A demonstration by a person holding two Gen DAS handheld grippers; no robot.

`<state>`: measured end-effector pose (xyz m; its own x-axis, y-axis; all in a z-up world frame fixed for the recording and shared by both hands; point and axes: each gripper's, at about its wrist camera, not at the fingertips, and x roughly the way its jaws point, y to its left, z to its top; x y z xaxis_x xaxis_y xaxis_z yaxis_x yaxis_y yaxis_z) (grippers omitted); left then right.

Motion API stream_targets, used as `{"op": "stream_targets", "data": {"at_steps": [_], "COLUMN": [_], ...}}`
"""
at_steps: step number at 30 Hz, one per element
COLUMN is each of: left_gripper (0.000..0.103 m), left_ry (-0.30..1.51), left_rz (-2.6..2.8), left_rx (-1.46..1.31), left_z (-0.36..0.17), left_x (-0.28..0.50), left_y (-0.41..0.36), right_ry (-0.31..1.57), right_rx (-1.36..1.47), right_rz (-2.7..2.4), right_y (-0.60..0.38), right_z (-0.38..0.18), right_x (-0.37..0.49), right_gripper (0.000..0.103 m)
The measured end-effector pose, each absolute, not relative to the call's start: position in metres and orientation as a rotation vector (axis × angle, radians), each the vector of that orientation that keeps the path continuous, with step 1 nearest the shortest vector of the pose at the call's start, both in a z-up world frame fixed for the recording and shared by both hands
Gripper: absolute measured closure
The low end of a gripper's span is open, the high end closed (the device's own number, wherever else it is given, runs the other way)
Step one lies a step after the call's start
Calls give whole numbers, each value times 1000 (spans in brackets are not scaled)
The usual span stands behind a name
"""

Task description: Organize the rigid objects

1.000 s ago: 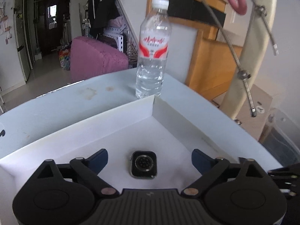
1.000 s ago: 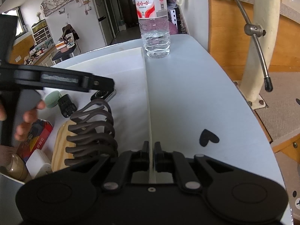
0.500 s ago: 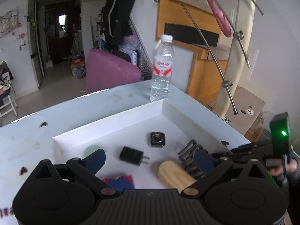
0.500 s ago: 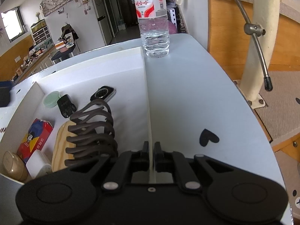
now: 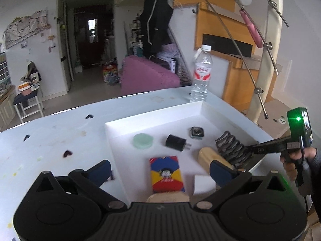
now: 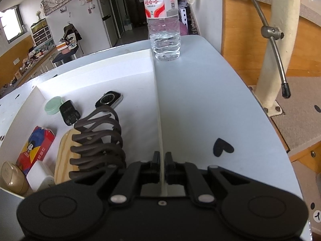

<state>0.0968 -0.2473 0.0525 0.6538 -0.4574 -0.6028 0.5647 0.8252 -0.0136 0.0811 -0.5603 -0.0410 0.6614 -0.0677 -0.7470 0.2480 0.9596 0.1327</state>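
Note:
A white box (image 5: 152,114) on the pale table holds a smartwatch (image 5: 197,132), a black charger plug (image 5: 176,142), a green round lid (image 5: 143,140), a red, blue and yellow card box (image 5: 166,173) and a dark coil rack (image 5: 232,147) on a wooden base. My left gripper (image 5: 160,170) hovers over the box's near end, its jaws opening, with nothing held. My right gripper (image 6: 163,158) is shut on the box's thin right wall (image 6: 158,100). Beside it lie the watch (image 6: 109,99), plug (image 6: 68,112) and coil rack (image 6: 96,138).
A water bottle (image 5: 201,74) stands on the table just past the box's far right corner. A gold jar (image 6: 13,177) and a white item (image 6: 40,174) sit in the box's near left corner. A hand (image 5: 293,160) holds the right gripper's handle; a stair rail post (image 6: 278,40) rises right.
My left gripper has drawn back and up from just above the watch to the box's near end, jaws a little wider. The watch stays in the box. The right gripper has not moved.

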Motion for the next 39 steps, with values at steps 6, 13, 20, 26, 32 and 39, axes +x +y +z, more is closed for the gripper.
{"op": "stream_targets", "data": {"at_steps": [6, 13, 20, 26, 32, 39], "left_gripper": [0, 0, 0, 0, 0, 0], "left_ry": [635, 630, 623, 622, 611, 596], "left_rz": [-550, -516, -499, -491, -477, -467], "left_rx": [135, 121, 132, 122, 121, 131], "left_z": [48, 44, 41, 39, 37, 33], "left_x": [88, 84, 82, 81, 73, 60], "left_y": [-232, -229, -226, -224, -215, -204], "right_ry": [834, 829, 710, 563, 494, 479], "right_rx": [231, 249, 286, 196, 183, 99], "right_rz": [-188, -193, -209, -220, -253, -339], "right_y": [-560, -562, -560, -512, -461, -417], "right_z": [-40, -41, -7, 46, 63, 60], "right_x": [81, 81, 54, 12, -23, -48], "right_gripper": [97, 97, 72, 51, 20, 1]}}
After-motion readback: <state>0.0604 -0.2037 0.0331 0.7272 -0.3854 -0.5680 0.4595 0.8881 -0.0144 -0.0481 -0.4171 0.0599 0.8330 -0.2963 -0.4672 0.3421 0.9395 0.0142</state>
